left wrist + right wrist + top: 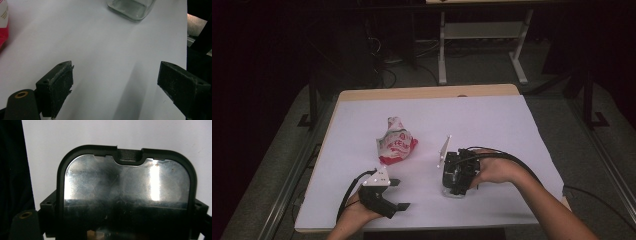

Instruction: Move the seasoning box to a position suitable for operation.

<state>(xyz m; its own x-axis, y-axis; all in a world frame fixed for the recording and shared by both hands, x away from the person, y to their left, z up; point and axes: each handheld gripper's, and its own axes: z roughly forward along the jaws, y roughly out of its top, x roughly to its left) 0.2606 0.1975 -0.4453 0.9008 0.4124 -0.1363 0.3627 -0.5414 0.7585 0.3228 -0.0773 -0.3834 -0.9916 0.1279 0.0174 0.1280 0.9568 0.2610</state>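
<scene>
A square lid [125, 192] with a black rim and a shiny metal face sits between the jaws of my right gripper [123, 205], which is shut on it by its two sides. In the high view the right gripper [455, 186] points down over a clear glass jar [454, 193] on the white sheet, and hides the lid. The left gripper view shows the same jar's base [130, 8] at the top. My left gripper [398, 194] rests near the front edge, left of the jar, open [116, 82] with nothing between its fingers.
A crumpled red and white bag [395, 143] lies on the white sheet [492, 120] behind the left gripper, and its edge [3, 27] shows in the left gripper view. The table's front edge is close to both hands. Desk legs and cables stand beyond the table.
</scene>
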